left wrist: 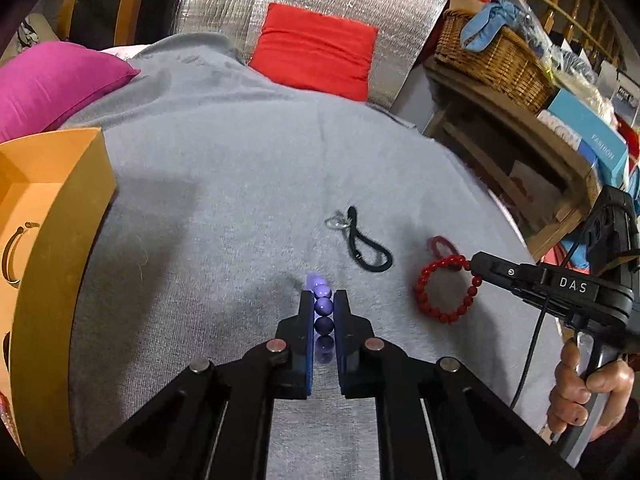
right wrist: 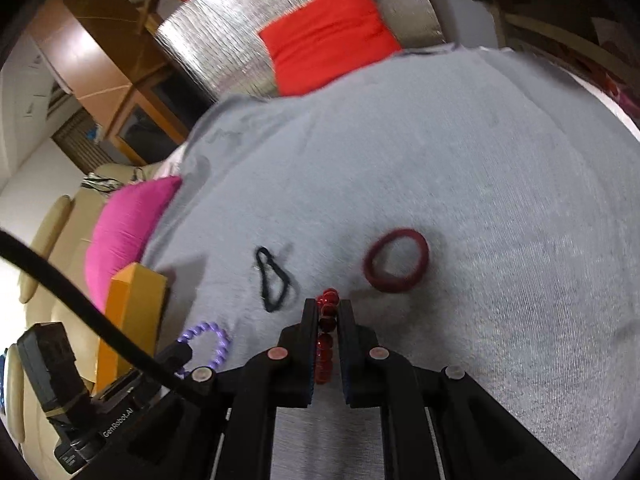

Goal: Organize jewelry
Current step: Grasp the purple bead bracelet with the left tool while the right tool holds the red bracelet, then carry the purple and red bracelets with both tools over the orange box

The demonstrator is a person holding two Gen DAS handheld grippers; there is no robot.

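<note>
My left gripper (left wrist: 323,300) is shut on a purple bead bracelet (left wrist: 322,307), its beads lined up between the blue pads just above the grey cloth (left wrist: 224,184). From the right wrist view the same purple bead bracelet (right wrist: 214,340) hangs from the left gripper (right wrist: 180,354). My right gripper (right wrist: 329,308) is shut on a red bead bracelet (right wrist: 326,322); in the left wrist view the red bead bracelet (left wrist: 444,294) hangs as a full ring from the right gripper (left wrist: 478,264). On the cloth lie a black cord loop (left wrist: 366,246), a clear ring (left wrist: 336,221) and a dark red hair band (right wrist: 396,260).
An orange box (left wrist: 52,216) stands open at the left edge of the cloth, a gold bangle (left wrist: 12,252) inside it. A pink cushion (left wrist: 52,80) and a red cushion (left wrist: 316,50) lie at the back. A wicker basket (left wrist: 492,60) and shelves stand at the right. A hand (left wrist: 580,384) grips the right tool's handle.
</note>
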